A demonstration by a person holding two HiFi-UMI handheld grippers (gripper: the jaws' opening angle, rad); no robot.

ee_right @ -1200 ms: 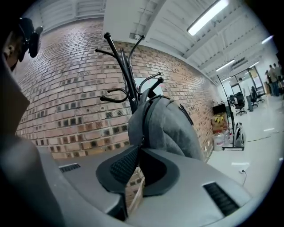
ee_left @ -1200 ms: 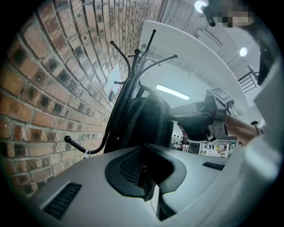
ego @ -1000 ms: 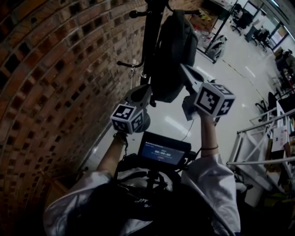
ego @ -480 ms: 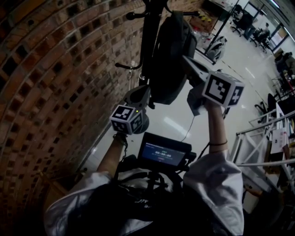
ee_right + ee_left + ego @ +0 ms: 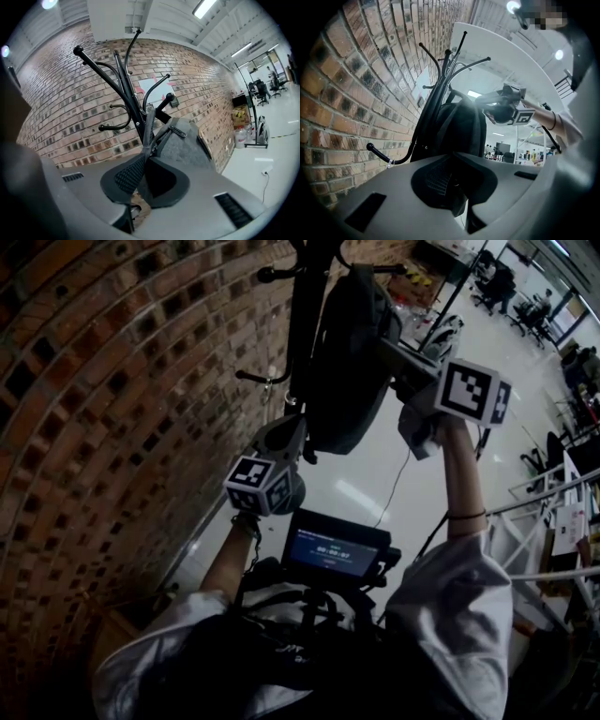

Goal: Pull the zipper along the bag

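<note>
The bag (image 5: 347, 352) is a dark backpack. It hangs on a black coat stand (image 5: 305, 315) at 12 o'clock in the head view, with the brick wall (image 5: 112, 427) at its 9 o'clock and the pale shiny floor (image 5: 394, 474) at its 4 o'clock.

The left claw (image 5: 292, 427) is at the 7 o'clock corner of the bag, at the bottom edge. In the left gripper view its two pads stand together, and dark cloth of the bag goes in between them and hangs out below. So this claw is clamped on the lower edge of the bag.

The right claw (image 5: 394, 351) is higher, at 3 o'clock of the bag and touching its side. The arm behind it is raised, with a white sleeve. In the right gripper view this claw looks at the top of the bag. A grey strap (image 5: 148, 124) goes from there toward 12 o'clock to the stand. The small zipper pull (image 5: 153, 149) sits just under this strap, and the tips of the pads meet on it. The jaws have just been opening a little, but the pull is between them and the pads press on it.

A small lit screen (image 5: 333, 549) is on the chest of the person, at 6 o'clock from the bag, between the two arms.
</note>
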